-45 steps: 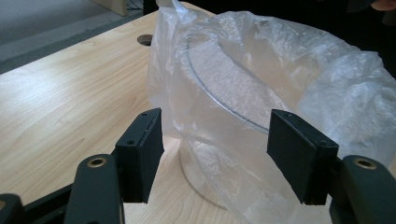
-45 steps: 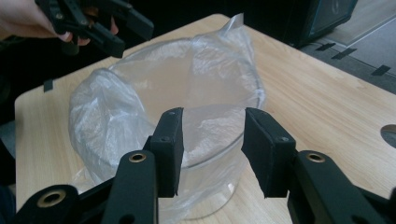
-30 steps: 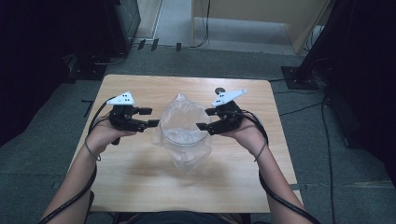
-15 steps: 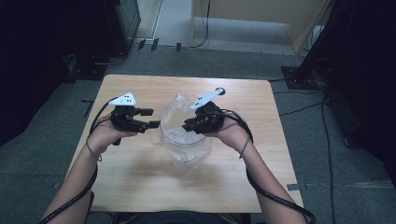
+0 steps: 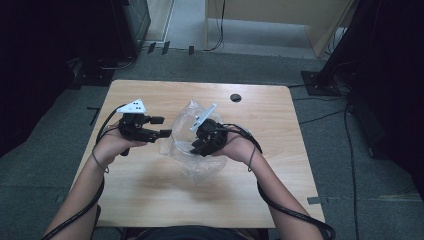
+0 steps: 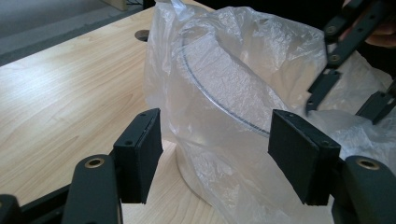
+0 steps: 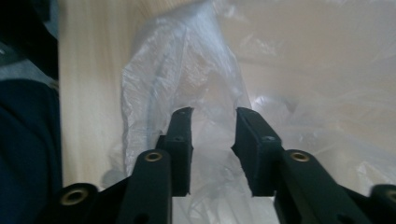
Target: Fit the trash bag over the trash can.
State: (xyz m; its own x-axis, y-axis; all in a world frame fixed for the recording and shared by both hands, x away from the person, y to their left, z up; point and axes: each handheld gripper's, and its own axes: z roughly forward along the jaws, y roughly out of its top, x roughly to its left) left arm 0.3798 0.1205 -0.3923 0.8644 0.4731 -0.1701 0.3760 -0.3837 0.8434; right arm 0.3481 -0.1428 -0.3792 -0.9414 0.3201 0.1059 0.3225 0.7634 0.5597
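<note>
a clear bag (image 5: 192,150) holding a glass bowl (image 6: 219,116) sits mid-table (image 5: 150,210), the left gripper (image 5: 161,134) just left of it with jaws wide apart, the right gripper (image 5: 196,148) over the bag, its jaws just reopening, film between them ungripped.

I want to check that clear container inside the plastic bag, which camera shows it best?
The left gripper view: the clear container shows its curved rim and wall through the plastic bag. The high view gives only a faint rim under crumpled film. In the right gripper view it cannot be made out behind the bag.
</note>
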